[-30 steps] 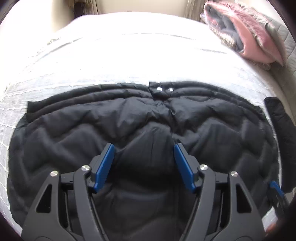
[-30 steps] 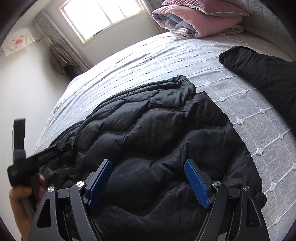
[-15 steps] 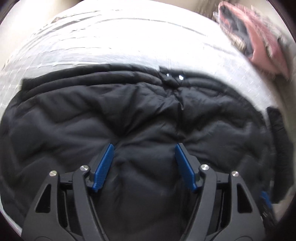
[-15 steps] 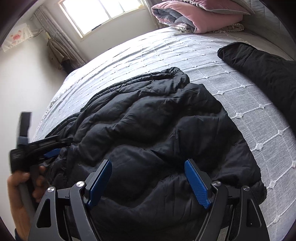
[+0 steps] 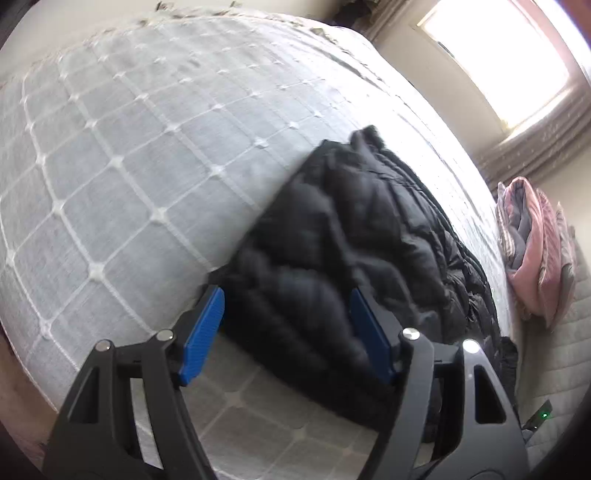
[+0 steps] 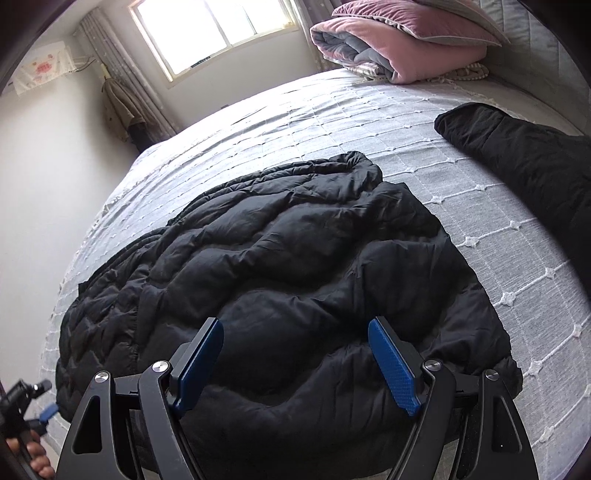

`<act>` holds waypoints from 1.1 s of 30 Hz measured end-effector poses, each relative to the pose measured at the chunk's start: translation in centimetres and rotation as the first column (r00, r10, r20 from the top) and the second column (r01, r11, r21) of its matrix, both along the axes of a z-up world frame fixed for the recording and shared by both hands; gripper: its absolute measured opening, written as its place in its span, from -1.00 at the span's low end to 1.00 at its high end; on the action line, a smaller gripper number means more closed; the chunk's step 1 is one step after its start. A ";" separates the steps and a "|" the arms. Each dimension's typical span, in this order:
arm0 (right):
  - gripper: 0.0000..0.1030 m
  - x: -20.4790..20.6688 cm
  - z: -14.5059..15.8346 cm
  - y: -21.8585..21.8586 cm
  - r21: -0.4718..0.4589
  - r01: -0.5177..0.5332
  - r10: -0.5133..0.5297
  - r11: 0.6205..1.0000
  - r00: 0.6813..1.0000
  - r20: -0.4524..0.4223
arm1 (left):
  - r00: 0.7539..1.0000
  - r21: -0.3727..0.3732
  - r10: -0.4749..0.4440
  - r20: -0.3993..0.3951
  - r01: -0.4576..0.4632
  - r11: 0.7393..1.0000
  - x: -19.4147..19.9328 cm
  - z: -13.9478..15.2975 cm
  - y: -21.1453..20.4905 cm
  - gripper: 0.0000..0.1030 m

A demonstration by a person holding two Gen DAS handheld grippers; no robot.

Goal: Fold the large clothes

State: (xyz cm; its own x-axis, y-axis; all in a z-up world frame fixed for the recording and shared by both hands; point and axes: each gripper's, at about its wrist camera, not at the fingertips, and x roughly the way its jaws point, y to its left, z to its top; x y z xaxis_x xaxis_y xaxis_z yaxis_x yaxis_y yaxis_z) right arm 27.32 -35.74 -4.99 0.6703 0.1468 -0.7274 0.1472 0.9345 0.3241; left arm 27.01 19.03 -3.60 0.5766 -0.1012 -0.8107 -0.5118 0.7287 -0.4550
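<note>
A black quilted puffer jacket (image 6: 288, 266) lies spread on the grey bedspread (image 6: 517, 236); it also shows in the left wrist view (image 5: 351, 240). My left gripper (image 5: 288, 328) is open and empty, hovering at the jacket's left end, its jaws straddling the corner. In the right wrist view the left gripper (image 6: 44, 410) appears at the lower left by the jacket's edge, held by a hand. My right gripper (image 6: 295, 362) is open and empty, just above the jacket's near edge.
A second black garment (image 6: 524, 158) lies on the bed at the right. Folded pink and grey bedding (image 6: 399, 48) sits at the head of the bed, also in the left wrist view (image 5: 532, 254). A window (image 6: 214, 29) and wall are beyond.
My left gripper has swung from over the jacket's middle out to its left end, now looking along it. My right gripper has stayed open over the near edge, shifting slightly.
</note>
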 end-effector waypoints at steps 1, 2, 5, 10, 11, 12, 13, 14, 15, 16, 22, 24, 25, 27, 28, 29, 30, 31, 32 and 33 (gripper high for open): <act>0.59 -0.1 0.1 0.1 -0.003 -0.003 0.004 1.000 1.000 0.003 | 1.000 0.007 0.006 -0.004 -0.006 1.000 -0.6 -0.4 0.5 0.39; 0.59 -0.3 0.1 0.4 -0.013 -0.010 0.010 1.000 1.000 0.009 | 1.000 0.011 -0.004 0.005 0.004 1.000 -1.0 -0.6 0.7 0.39; 0.59 -0.7 0.4 0.9 -0.053 -0.024 0.025 0.998 0.999 0.023 | 0.999 -0.017 -0.035 0.040 0.036 0.999 -1.8 -1.2 0.9 0.39; 0.59 -1.0 0.5 2.1 -0.114 -0.039 0.043 0.993 0.999 0.033 | 0.995 -0.171 -0.060 0.079 0.073 0.983 -2.3 -3.0 1.1 0.39; 0.59 -1.0 0.5 2.3 -0.119 -0.044 0.048 0.992 0.998 0.034 | 0.995 -0.192 -0.052 0.085 0.068 0.979 -2.1 -3.3 1.0 0.39; 0.59 -1.0 0.5 2.5 -0.123 -0.050 0.054 0.991 0.998 0.035 | 0.995 -0.205 -0.050 0.090 0.068 0.976 -2.3 -3.4 0.8 0.39; 0.59 -1.0 0.5 2.6 -0.126 -0.054 0.059 0.991 0.998 0.035 | 0.994 -0.225 -0.053 0.093 0.073 0.972 -2.0 -3.7 0.6 0.39; 0.59 -0.9 0.4 2.7 -0.131 -0.058 0.063 0.990 0.997 0.034 | 0.994 -0.254 -0.057 0.095 0.079 0.964 -1.6 -4.1 0.5 0.39; 0.59 -0.9 0.5 2.8 -0.134 -0.060 0.065 0.989 0.997 0.033 | 0.994 -0.268 -0.056 0.096 0.080 0.960 -1.5 -4.3 0.3 0.39; 0.59 -0.9 0.4 2.8 -0.134 -0.061 0.066 0.989 0.997 0.033 | 0.994 -0.279 -0.051 0.099 0.077 0.957 -1.3 -4.4 0.2 0.39; 0.59 -0.9 0.4 3.0 -0.135 -0.069 0.074 0.988 0.997 0.031 | 0.995 -0.266 -0.010 0.103 0.037 0.963 -0.7 -4.3 -0.6 0.39; 0.59 -0.9 0.3 3.1 -0.135 -0.073 0.078 0.988 0.997 0.027 | 0.994 -0.263 0.010 0.110 0.019 0.965 -0.7 -4.3 -0.7 0.34; 0.59 -0.8 0.2 3.2 -0.136 -0.075 0.079 0.988 0.997 0.023 | 0.993 -0.254 0.017 0.116 0.013 0.967 -0.6 -4.2 -0.8 0.28; 0.59 -0.8 0.1 3.2 -0.138 -0.079 0.082 0.987 0.997 0.016 | 0.991 -0.232 0.029 0.128 0.002 0.973 -0.6 -3.8 -1.1 0.20; 0.59 -0.8 0.0 3.2 -0.137 -0.080 0.083 0.987 0.996 0.014 | 0.991 -0.229 0.035 0.130 -0.004 0.974 -0.5 -3.8 -1.0 0.15; 0.59 -0.8 0.0 3.3 -0.136 -0.082 0.085 0.987 0.996 0.013 | 0.990 -0.227 0.042 0.134 -0.011 0.974 -0.5 -3.8 -1.1 0.15; 0.59 -0.8 0.0 3.3 -0.133 -0.086 0.088 0.987 0.996 0.012 | 0.990 -0.228 0.045 0.136 -0.013 0.973 -0.4 -3.8 -1.1 0.15; 0.59 -0.8 -0.1 3.4 -0.131 -0.089 0.091 0.987 0.996 0.009 | 0.990 -0.230 0.047 0.133 -0.015 0.973 -0.3 -4.0 -1.1 0.15; 0.59 -0.8 -0.2 3.4 -0.130 -0.092 0.093 0.987 0.996 0.004 | 0.991 -0.236 0.051 0.123 -0.021 0.972 -0.1 -4.3 -1.0 0.15; 0.59 -0.8 -0.3 3.5 -0.131 -0.094 0.095 0.987 0.996 0.000 | 0.992 -0.245 0.057 0.114 -0.027 0.969 0.0 -4.6 -0.9 0.16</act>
